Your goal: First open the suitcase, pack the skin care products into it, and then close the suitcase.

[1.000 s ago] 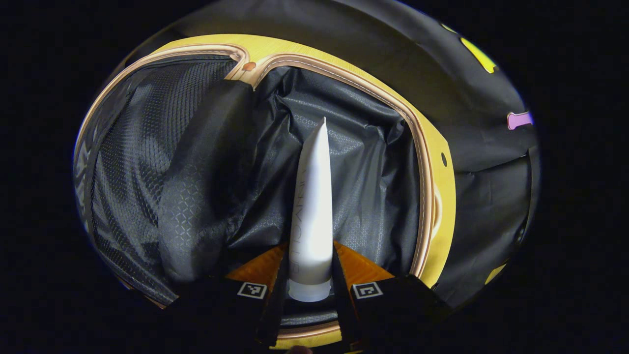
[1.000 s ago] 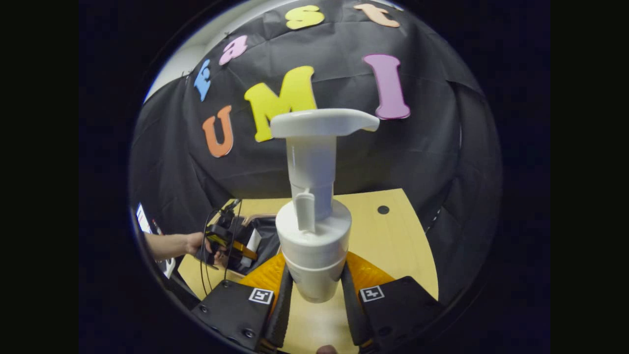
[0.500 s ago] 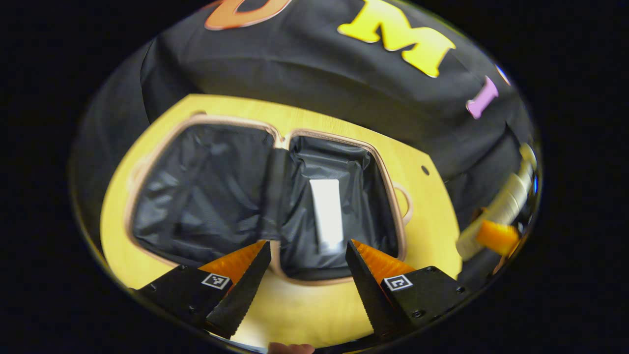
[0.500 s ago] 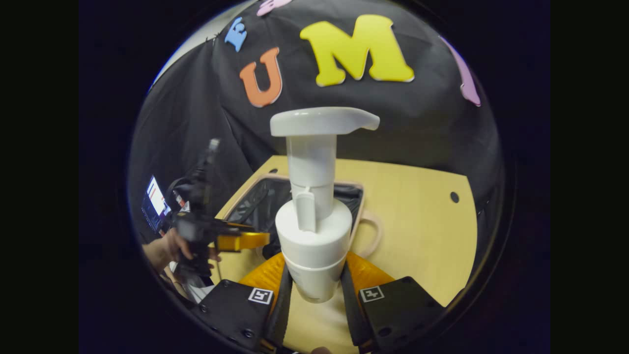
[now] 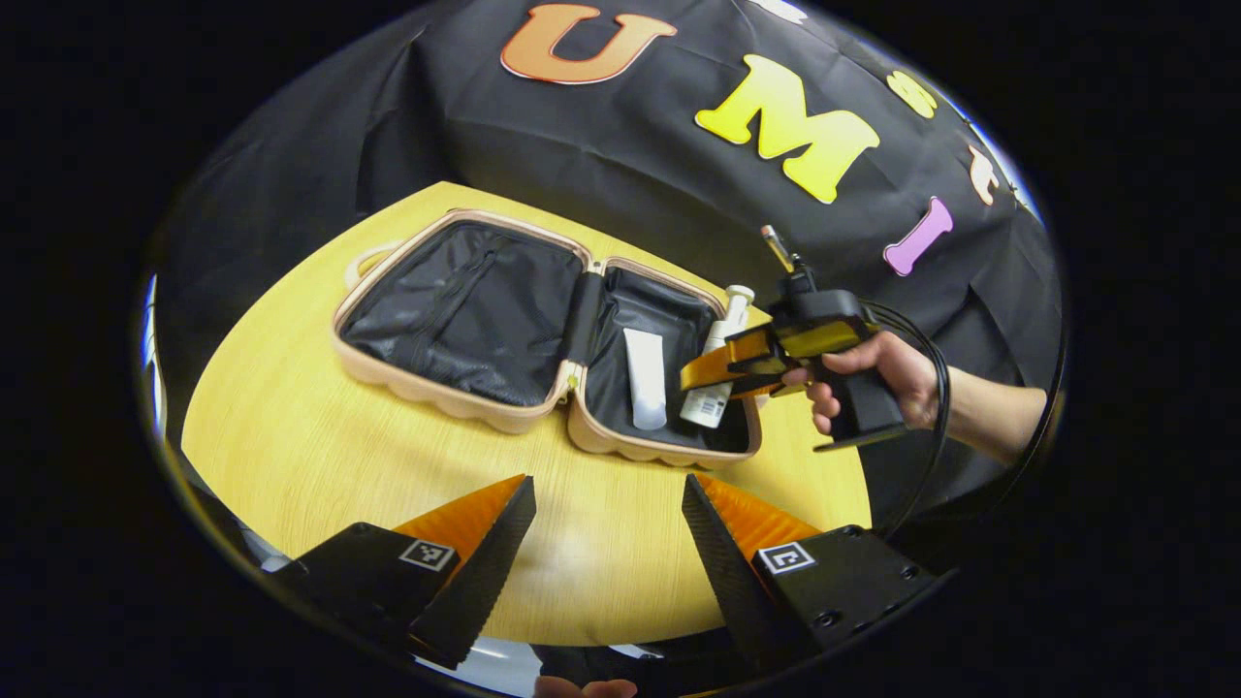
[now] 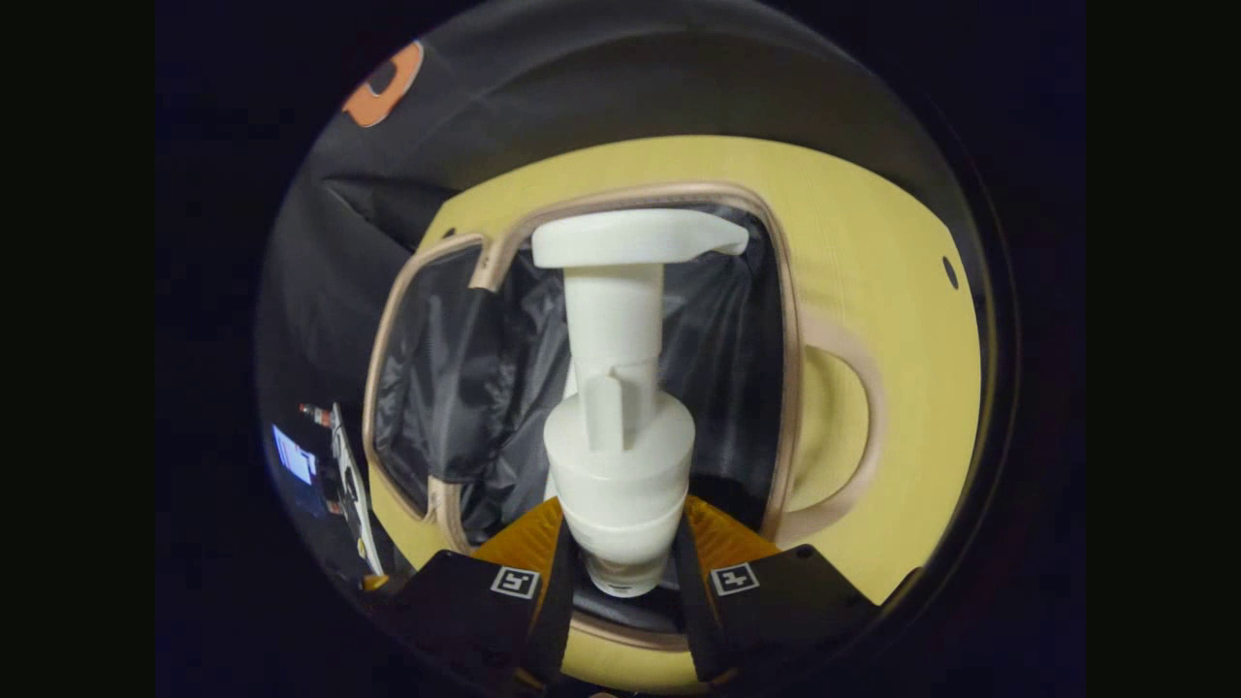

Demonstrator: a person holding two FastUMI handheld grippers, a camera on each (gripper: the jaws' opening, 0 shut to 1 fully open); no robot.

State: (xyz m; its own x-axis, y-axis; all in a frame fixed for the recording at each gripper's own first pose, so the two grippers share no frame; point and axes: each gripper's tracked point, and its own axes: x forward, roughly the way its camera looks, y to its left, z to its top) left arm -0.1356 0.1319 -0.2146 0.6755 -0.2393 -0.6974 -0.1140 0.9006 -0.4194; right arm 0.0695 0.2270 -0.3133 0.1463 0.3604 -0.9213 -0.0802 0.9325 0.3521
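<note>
The left gripper [image 5: 606, 543] hangs above the near edge of the surface [image 5: 320, 446] with its fingers [image 5: 485, 562] spread wide and nothing between them. Beyond it the suitcase [image 5: 465, 402] lies open flat on the surface, both halves lined in dark fabric, with a handle loop at its far left end. A white tube [image 5: 645, 378] lies in the right half, its length running toward the camera.

In the same left gripper view, the right gripper [image 5: 717, 373] reaches in from the right, held by a hand [image 5: 863, 373] with a bare forearm and a cable trailing below. It is clamped on a white pump bottle [image 5: 715, 373], which sits over the right half of the suitcase, just right of the tube, its pump head pointing toward the far rim. Whether the bottle touches the lining cannot be told.

In the right gripper view, the right gripper [image 6: 620, 572] has both fingers [image 6: 555, 572] pressed against the base of the pump bottle [image 6: 620, 388], one on each side. The bottle stands along the line of the fingers, its flat pump head farthest from the camera with the spout turned right. Behind it is the open suitcase [image 6: 790, 320], its dark lining crumpled, the tan rim curving around the bottle and the handle loop [image 6: 853, 427] lying on the surface [image 6: 902, 320] at right. A lit screen shows at the far left edge.
</note>
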